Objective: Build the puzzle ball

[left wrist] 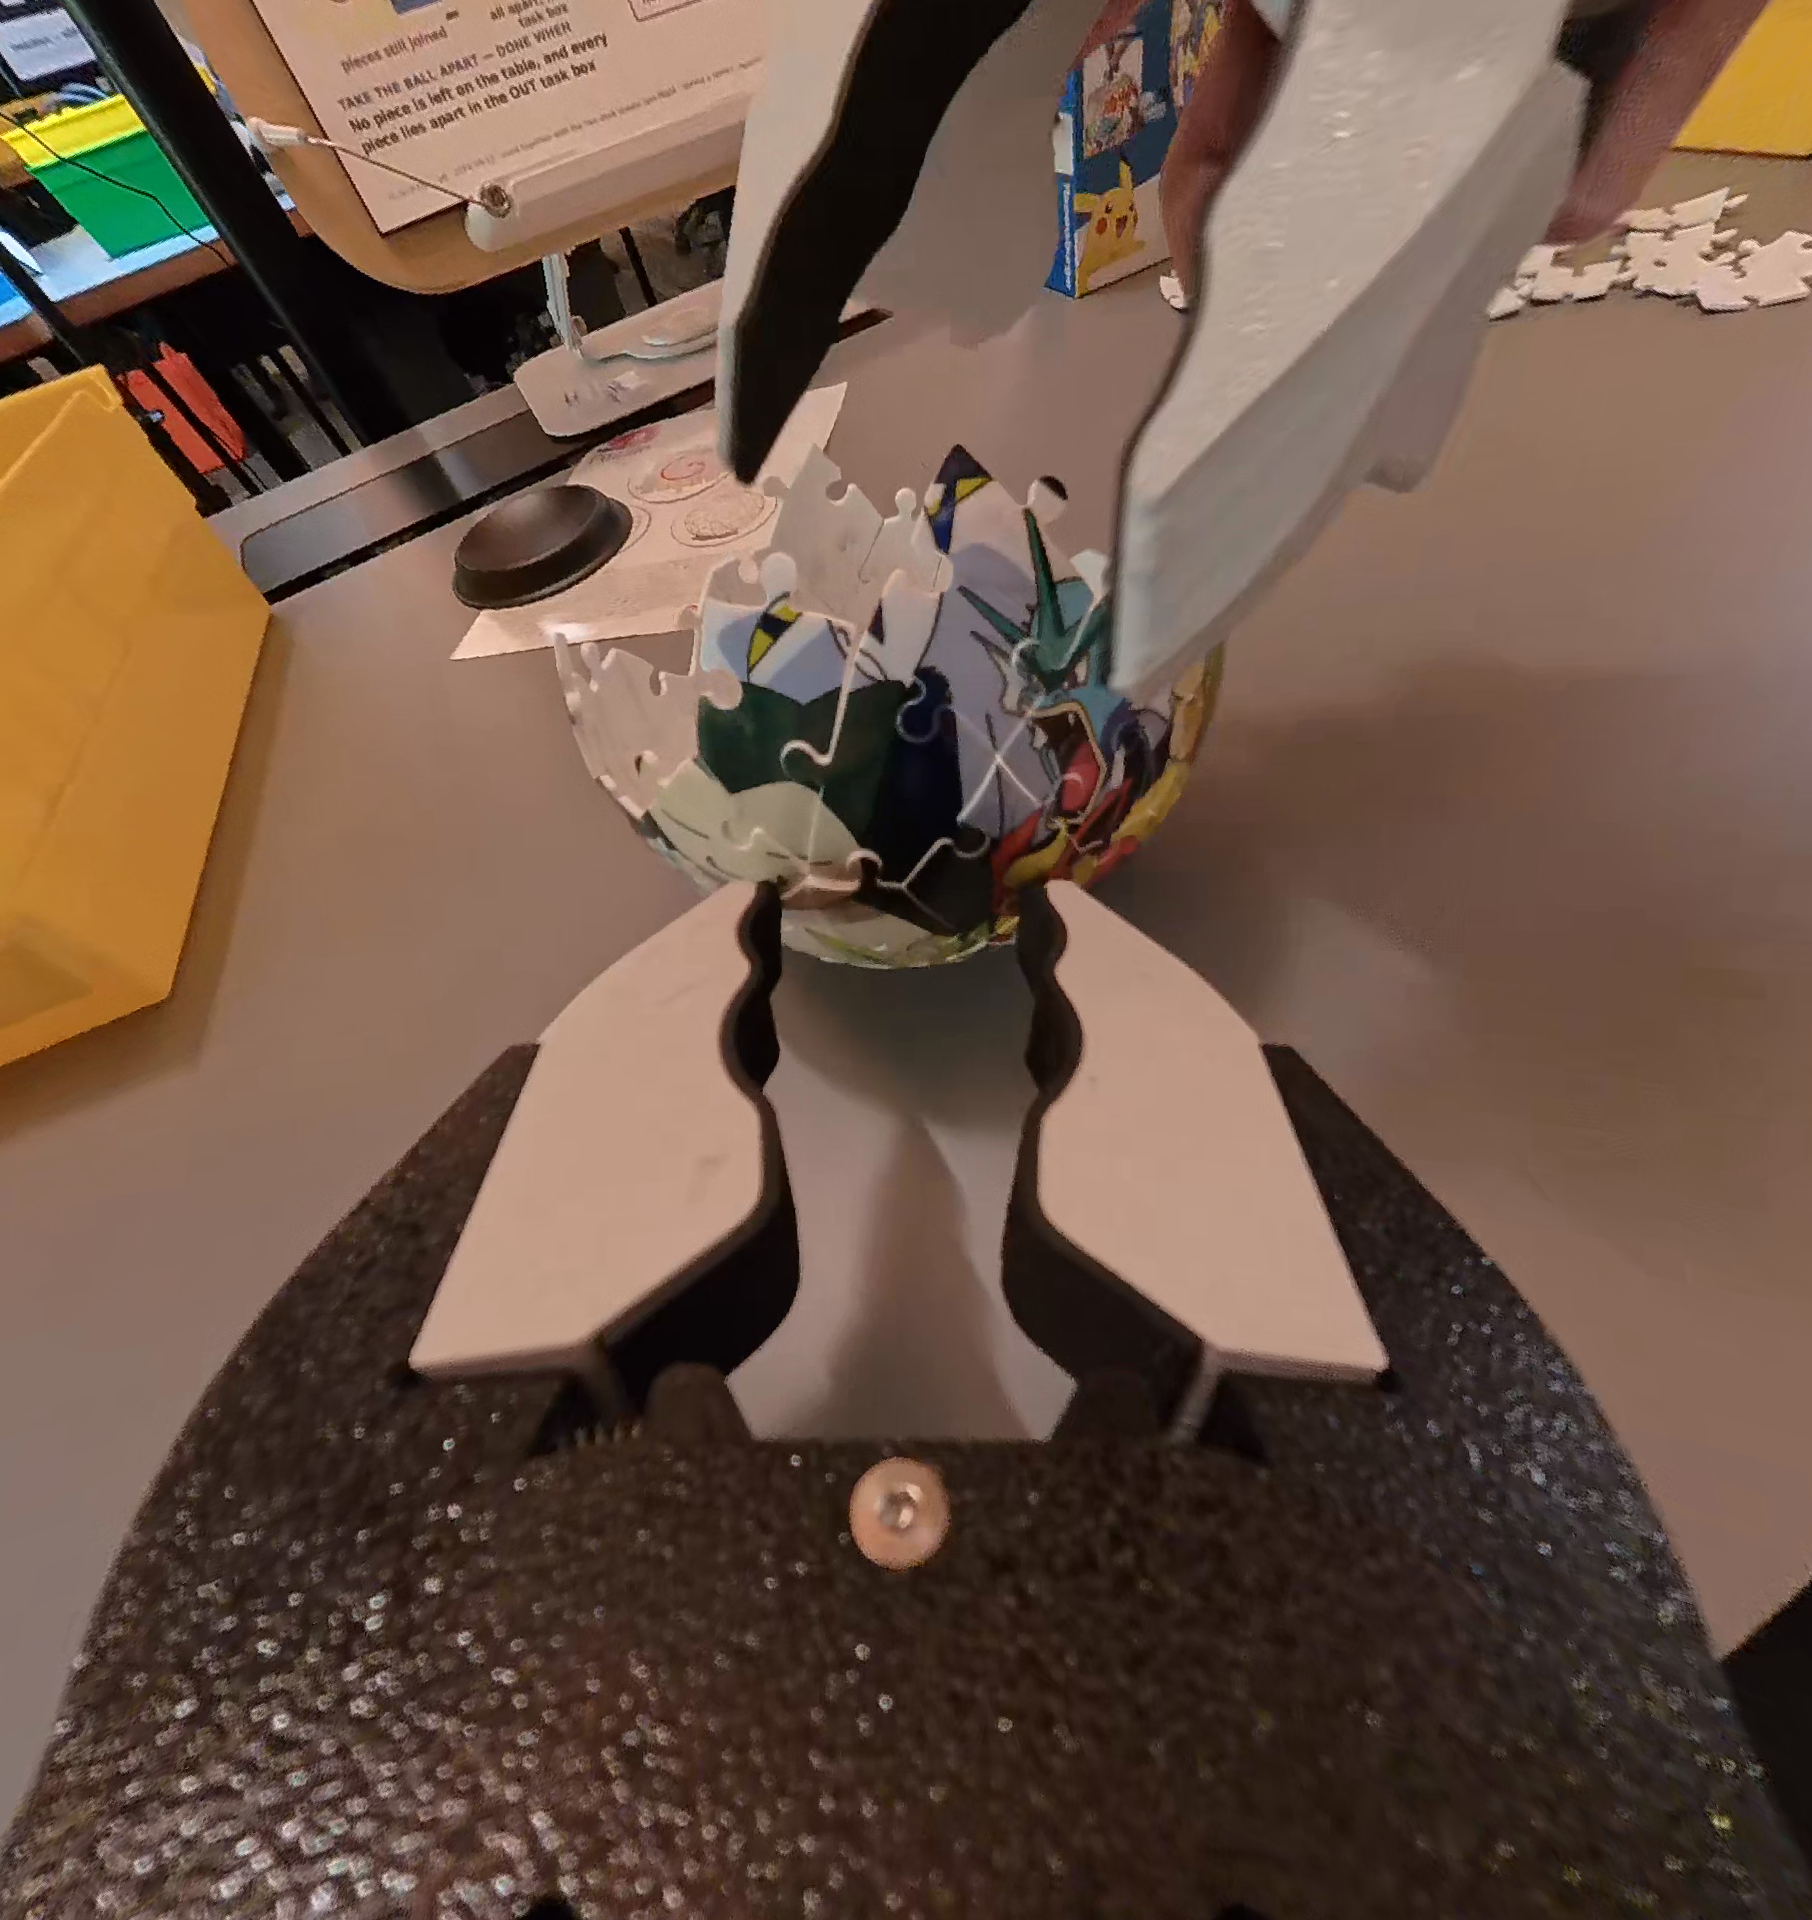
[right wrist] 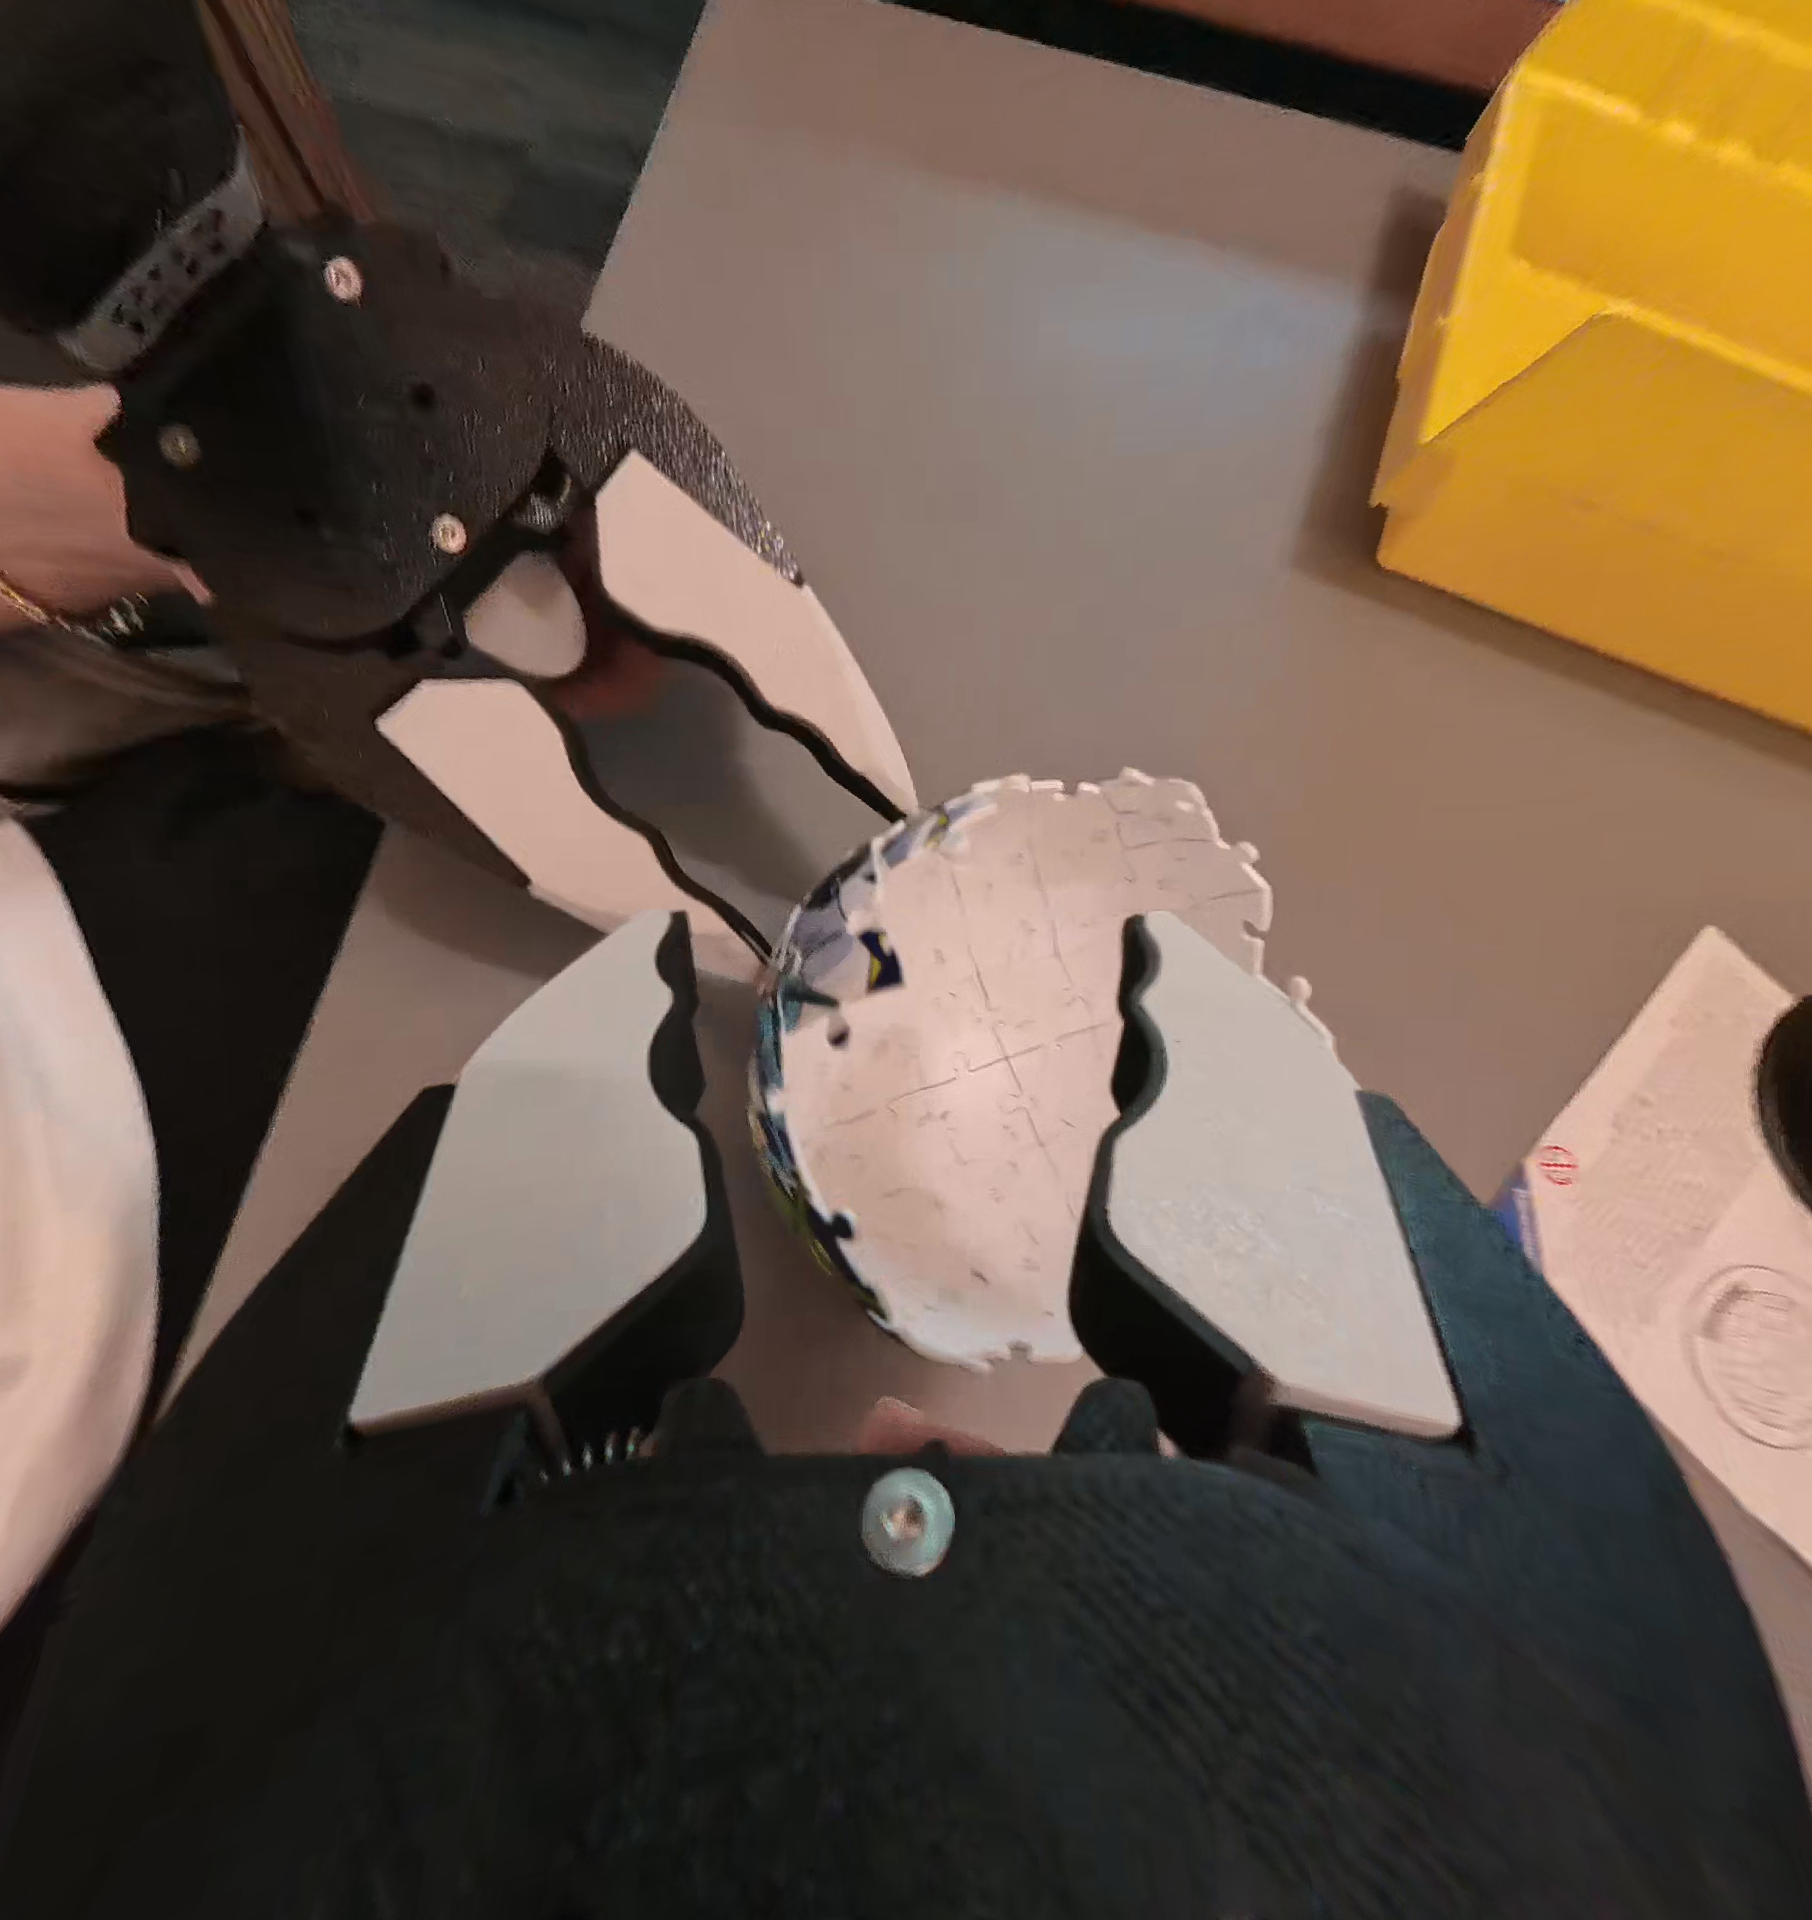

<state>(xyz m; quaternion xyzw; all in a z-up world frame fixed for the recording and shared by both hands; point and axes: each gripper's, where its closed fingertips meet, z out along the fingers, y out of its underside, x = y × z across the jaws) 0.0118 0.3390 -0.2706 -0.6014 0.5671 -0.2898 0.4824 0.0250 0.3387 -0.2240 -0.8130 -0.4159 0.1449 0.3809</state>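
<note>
- This looks like a lab or workshop set up for recording handling tasks, not a home.
- A grey table serves as the work surface, with yellow plastic bins at its edges; another yellow bin shows in the right wrist view.
- A printed instruction sheet on a board stands propped at the back of the table.
- Behind it run more benches, with a green bin and loose cables.
- A colourful puzzle box stands upright, with loose white puzzle pieces near it.
- A black round stand rests on a paper leaflet.
</note>
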